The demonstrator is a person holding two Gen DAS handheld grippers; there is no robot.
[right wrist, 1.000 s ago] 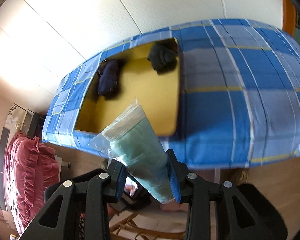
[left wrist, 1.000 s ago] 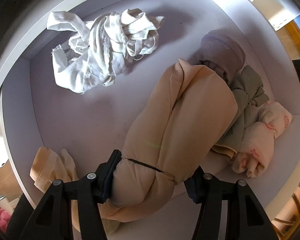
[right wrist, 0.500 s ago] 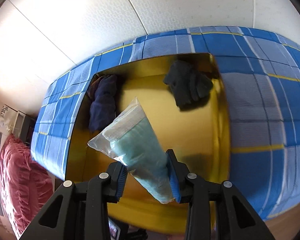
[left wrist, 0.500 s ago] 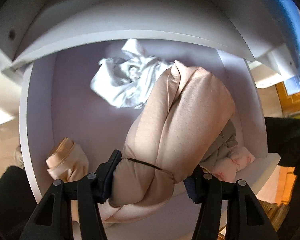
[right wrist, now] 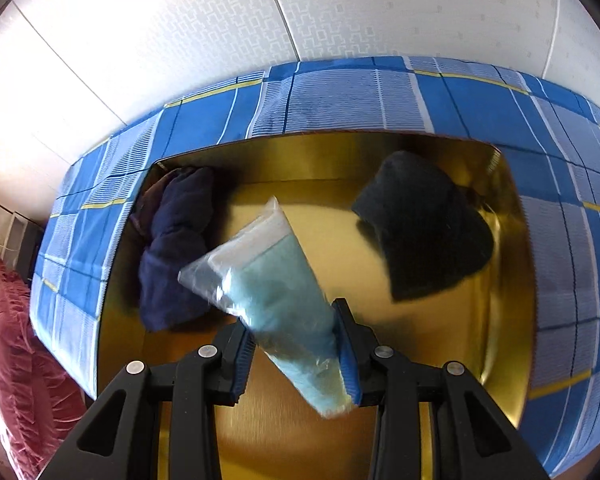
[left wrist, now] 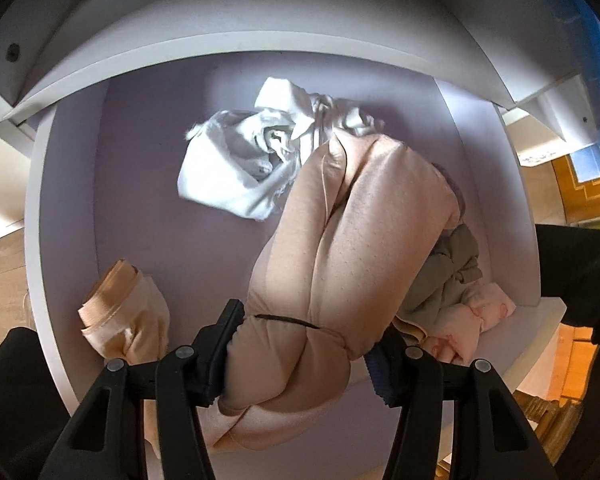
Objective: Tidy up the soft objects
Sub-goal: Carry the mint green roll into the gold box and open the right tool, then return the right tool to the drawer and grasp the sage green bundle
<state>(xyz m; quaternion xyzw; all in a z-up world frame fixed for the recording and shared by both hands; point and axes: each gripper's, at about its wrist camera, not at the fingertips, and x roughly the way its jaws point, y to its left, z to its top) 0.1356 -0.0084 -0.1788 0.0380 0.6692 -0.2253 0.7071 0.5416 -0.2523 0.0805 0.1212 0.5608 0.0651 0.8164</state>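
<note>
Sorting looks well under way, not finished. White drawer holds the pale things: a crumpled white cloth toward the back, a small peach roll at the near left corner, an olive piece and a pink printed piece bunched at the right. Gold tray, sunk into the blue plaid cover, holds the dark things: a navy roll at left, a dark teal-black cap or cloth at right (cannot tell which).

Two items remain in hand, neither set down.

Left tool: jaws partly apart, pads pressed into the waist of a fat peach bundle tied with a thin dark band; bundle hangs over the drawer's middle, seemingly clear of the floor.

Right tool: jaws close together, clamped on a clear bag of pale blue cloth, held above the tray between the two dark pieces.

Left to do, by my reading: release both.
</note>
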